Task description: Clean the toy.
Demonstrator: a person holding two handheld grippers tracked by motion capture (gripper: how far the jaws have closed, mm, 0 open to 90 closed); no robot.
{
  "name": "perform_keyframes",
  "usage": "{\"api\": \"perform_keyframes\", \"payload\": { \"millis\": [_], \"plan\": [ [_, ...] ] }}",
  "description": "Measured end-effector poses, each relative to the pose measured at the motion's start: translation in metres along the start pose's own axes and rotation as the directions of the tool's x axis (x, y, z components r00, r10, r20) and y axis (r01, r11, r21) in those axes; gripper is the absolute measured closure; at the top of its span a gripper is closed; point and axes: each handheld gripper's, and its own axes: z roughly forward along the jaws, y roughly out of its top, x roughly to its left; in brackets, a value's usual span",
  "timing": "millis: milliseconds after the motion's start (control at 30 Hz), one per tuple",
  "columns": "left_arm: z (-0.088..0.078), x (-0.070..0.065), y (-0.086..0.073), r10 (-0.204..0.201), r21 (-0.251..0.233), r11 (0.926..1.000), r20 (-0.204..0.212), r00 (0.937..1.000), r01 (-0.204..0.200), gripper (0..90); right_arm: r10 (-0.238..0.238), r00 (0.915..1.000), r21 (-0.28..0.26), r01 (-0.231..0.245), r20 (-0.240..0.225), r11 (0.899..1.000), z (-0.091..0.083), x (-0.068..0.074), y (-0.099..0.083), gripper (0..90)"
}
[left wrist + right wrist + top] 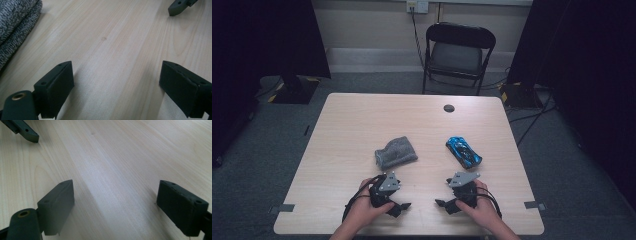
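A folded grey cloth [395,152] lies near the middle of the wooden table [362,115], and its edge also reaches into the left gripper view as the grey cloth [15,22] at the upper left. A blue toy car [463,150] sits to the right of it. My left gripper [398,204] rests near the front edge, just below the cloth, held in a hand. Its jaws stand wide open over bare wood [116,75]. My right gripper [447,204] lies below the car, also wide open with nothing between its jaws [115,200]. The two grippers point toward each other.
A round cable hole [449,108] sits near the table's far edge. Behind the table stands a black folding chair [457,52]. Tape marks [286,208] lie at the front corners. Dark curtains hang on both sides.
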Motion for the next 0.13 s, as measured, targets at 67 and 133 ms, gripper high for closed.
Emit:
{"api": "perform_keyframes", "payload": {
  "millis": [67,133],
  "plan": [
    [0.0,0.0,0.0,0.0,0.0,1.0,0.0,1.0,0.0,11.8,-0.001,1.0,0.0,0.001,0.0,1.0,0.0,0.0,0.0,13.9],
    [0.0,0.0001,0.0,0.0,0.0,1.0,0.0,1.0,0.0,11.8,0.0,1.0,0.0,0.0,0.0,1.0,0.0,0.0,0.0,13.9]
  ]
}}
